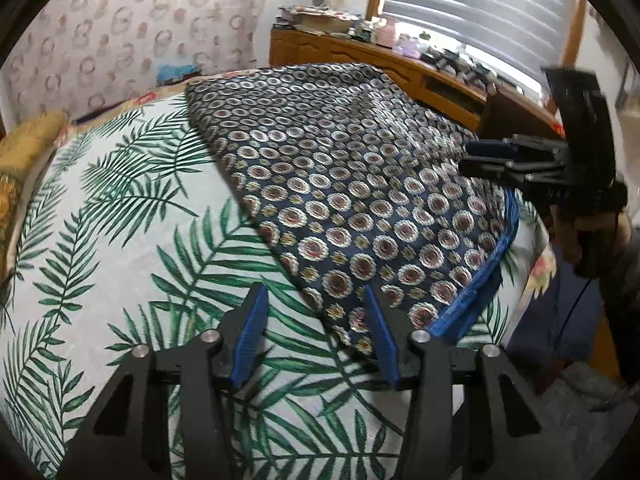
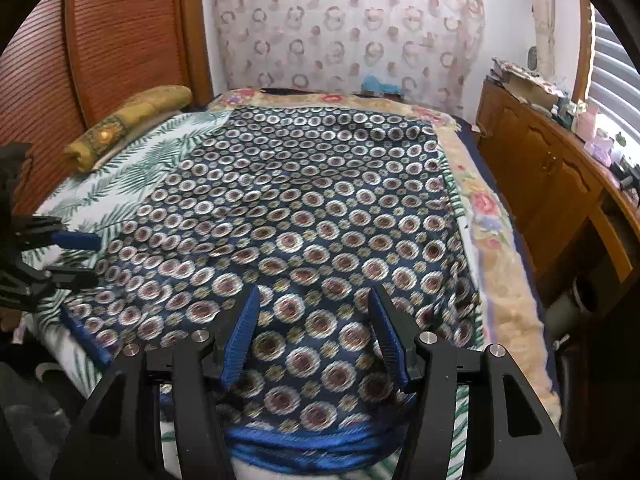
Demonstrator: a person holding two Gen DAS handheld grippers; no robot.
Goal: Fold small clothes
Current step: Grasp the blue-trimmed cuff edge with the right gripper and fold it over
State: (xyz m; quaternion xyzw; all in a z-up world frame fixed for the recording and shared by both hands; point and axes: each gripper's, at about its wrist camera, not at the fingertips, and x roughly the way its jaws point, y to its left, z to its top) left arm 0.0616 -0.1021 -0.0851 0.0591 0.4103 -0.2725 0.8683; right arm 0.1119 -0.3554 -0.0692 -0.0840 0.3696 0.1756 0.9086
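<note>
Currently the patterned cloth [image 2: 304,208] lies spread flat on the bed [image 1: 120,260], over a palm-leaf sheet [image 1: 132,216]. Cloth is navy w/ round medallion print and a blue hem [image 2: 312,436] along its near edge.

Left tool [image 1: 316,320]: jaws approx. half open, nothing gripped. Left blue pad sits over bare sheet; right pad sits over the cloth's near-left corner. Contact w/ fabric cannot be told.

Right tool [image 2: 314,328]: jaws approx. half open, nothing clamped. Both blue pads stand over the cloth just behind the hem; cloth shows between them, flat, not pinched.

In left wrist view the right tool appears at right edge, above the cloth's right side, blurred. In right wrist view the left tool appears at left edge, beside the cloth's left border.

Surroundings: yellow bolster pillow [image 2: 128,128] at far left by a wooden headboard [image 2: 120,32]; floral blanket [image 2: 492,220] along the bed's right side; wooden cabinet [image 2: 552,168] w/ clutter under a blinded window [image 1: 480,12].
</note>
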